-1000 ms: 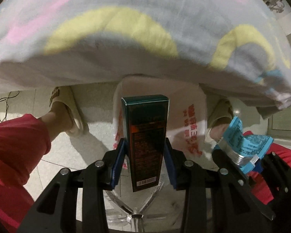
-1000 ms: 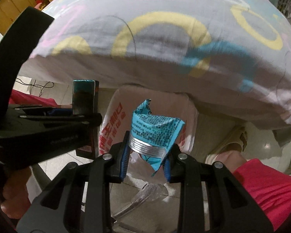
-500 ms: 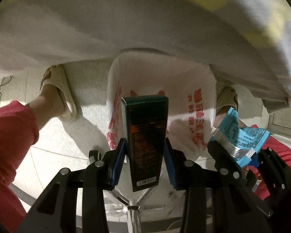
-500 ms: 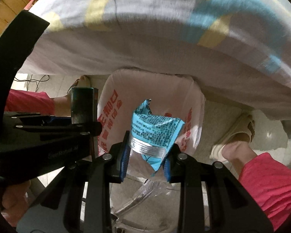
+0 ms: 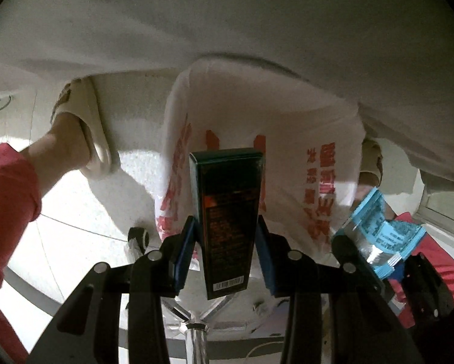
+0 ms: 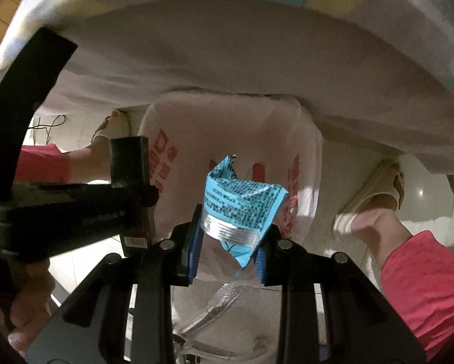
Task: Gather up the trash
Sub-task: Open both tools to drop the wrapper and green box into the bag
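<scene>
My left gripper [image 5: 226,242] is shut on a tall dark green carton [image 5: 227,212], held upright above a white plastic bag with red print [image 5: 287,139] that stands open on the floor under the table edge. My right gripper [image 6: 228,242] is shut on a crumpled blue and silver wrapper [image 6: 242,203], also over the bag [image 6: 227,127]. The wrapper also shows at the right of the left wrist view [image 5: 378,233], and the carton at the left of the right wrist view [image 6: 129,163]. The two grippers are side by side.
A cloth-covered table [image 5: 227,30] overhangs the bag. The person's feet in pale slippers stand on either side of it [image 5: 84,127] [image 6: 375,194], with red trouser legs [image 6: 424,279]. A chair base with a metal post [image 5: 196,333] lies below the grippers.
Both grippers have dropped below the table edge and moved closer over the bag, which now looks larger. Both holds are unchanged.
</scene>
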Action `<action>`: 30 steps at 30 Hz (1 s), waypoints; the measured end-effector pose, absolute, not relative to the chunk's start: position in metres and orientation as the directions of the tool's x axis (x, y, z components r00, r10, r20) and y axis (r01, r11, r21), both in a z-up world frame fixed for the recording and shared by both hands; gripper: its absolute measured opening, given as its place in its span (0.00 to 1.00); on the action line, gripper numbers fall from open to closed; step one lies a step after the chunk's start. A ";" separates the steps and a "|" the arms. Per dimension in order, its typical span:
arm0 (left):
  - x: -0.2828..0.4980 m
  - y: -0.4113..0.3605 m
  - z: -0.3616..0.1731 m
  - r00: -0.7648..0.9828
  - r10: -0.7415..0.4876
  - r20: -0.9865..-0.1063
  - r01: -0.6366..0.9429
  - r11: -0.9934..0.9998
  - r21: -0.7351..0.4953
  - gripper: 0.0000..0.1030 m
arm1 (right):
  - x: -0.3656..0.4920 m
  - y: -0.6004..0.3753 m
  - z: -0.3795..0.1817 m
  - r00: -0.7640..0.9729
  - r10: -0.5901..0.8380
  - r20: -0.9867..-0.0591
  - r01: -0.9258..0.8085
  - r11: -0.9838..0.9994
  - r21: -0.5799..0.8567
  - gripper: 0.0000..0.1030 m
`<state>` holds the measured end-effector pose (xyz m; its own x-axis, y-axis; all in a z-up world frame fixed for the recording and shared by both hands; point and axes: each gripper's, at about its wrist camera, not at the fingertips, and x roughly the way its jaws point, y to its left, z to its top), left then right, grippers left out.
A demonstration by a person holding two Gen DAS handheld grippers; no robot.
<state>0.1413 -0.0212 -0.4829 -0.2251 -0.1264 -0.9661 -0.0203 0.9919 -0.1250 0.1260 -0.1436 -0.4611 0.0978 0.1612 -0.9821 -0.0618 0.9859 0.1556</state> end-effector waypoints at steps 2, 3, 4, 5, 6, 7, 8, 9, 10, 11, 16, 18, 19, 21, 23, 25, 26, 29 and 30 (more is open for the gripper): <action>0.142 -0.022 -0.488 -0.236 -0.132 -0.963 -0.027 0.991 -0.129 0.37 | 0.127 -0.143 -0.467 0.086 0.152 -0.985 -0.062 0.987 0.147 0.28; 0.142 -0.022 -0.490 -0.235 -0.134 -0.963 -0.030 0.991 -0.131 0.37 | 0.127 -0.142 -0.470 0.080 0.152 -0.985 -0.062 0.987 0.148 0.28; 0.143 -0.023 -0.491 -0.233 -0.135 -0.963 -0.032 0.991 -0.131 0.37 | 0.127 -0.141 -0.473 0.073 0.152 -0.986 -0.063 0.987 0.148 0.28; 0.144 -0.023 -0.493 -0.234 -0.136 -0.963 -0.036 0.991 -0.131 0.37 | 0.127 -0.140 -0.476 0.067 0.150 -0.986 -0.066 0.987 0.145 0.28; 0.145 -0.024 -0.495 -0.237 -0.139 -0.962 -0.039 0.990 -0.133 0.37 | 0.127 -0.140 -0.478 0.064 0.147 -0.987 -0.069 0.987 0.142 0.28; 0.146 -0.024 -0.497 -0.243 -0.142 -0.960 -0.041 0.990 -0.136 0.37 | 0.128 -0.139 -0.481 0.058 0.146 -0.988 -0.072 0.987 0.141 0.28; 0.146 -0.025 -0.500 -0.249 -0.139 -0.959 -0.043 0.990 -0.132 0.37 | 0.128 -0.139 -0.483 0.053 0.147 -0.988 -0.069 0.987 0.144 0.27; 0.145 -0.025 -0.503 -0.254 -0.134 -0.958 -0.044 0.991 -0.127 0.37 | 0.129 -0.139 -0.486 0.048 0.150 -0.988 -0.065 0.987 0.147 0.27; 0.145 -0.025 -0.506 -0.263 -0.133 -0.955 -0.047 0.991 -0.125 0.37 | 0.130 -0.139 -0.488 0.043 0.151 -0.988 -0.063 0.987 0.148 0.28; 0.145 -0.026 -0.510 -0.273 -0.135 -0.952 -0.053 0.991 -0.126 0.37 | 0.130 -0.139 -0.490 0.040 0.150 -0.988 -0.061 0.987 0.148 0.27; 0.147 -0.026 -0.517 -0.298 -0.154 -0.942 -0.074 0.988 -0.138 0.37 | 0.132 -0.139 -0.499 0.019 0.159 -0.987 -0.056 0.986 0.158 0.28; 0.147 -0.028 -0.519 -0.304 -0.154 -0.940 -0.071 0.988 -0.139 0.38 | 0.132 -0.139 -0.501 0.014 0.163 -0.987 -0.057 0.985 0.162 0.28; 0.147 -0.029 -0.519 -0.306 -0.156 -0.939 -0.071 0.988 -0.141 0.38 | 0.132 -0.139 -0.502 0.012 0.167 -0.986 -0.059 0.984 0.166 0.28; 0.146 -0.031 -0.522 -0.313 -0.160 -0.936 -0.072 0.987 -0.145 0.39 | 0.132 -0.137 -0.503 0.011 0.170 -0.985 -0.060 0.984 0.169 0.35; 0.147 -0.029 -0.522 -0.309 -0.169 -0.936 -0.091 0.985 -0.148 0.50 | 0.133 -0.137 -0.503 0.013 0.163 -0.987 -0.062 0.985 0.162 0.46; 0.148 -0.027 -0.520 -0.296 -0.168 -0.940 -0.104 0.984 -0.143 0.58 | 0.133 -0.138 -0.503 0.018 0.160 -0.987 -0.055 0.986 0.158 0.46; 0.149 -0.027 -0.520 -0.290 -0.168 -0.942 -0.108 0.984 -0.142 0.61 | 0.133 -0.139 -0.501 0.020 0.161 -0.987 -0.053 0.986 0.160 0.47; 0.148 -0.027 -0.519 -0.287 -0.151 -0.946 -0.104 0.987 -0.125 0.68 | 0.134 -0.142 -0.501 0.022 0.169 -0.985 -0.039 0.985 0.168 0.48; 0.148 -0.028 -0.518 -0.288 -0.143 -0.947 -0.097 0.988 -0.119 0.68 | 0.134 -0.143 -0.500 0.021 0.170 -0.985 -0.036 0.985 0.169 0.48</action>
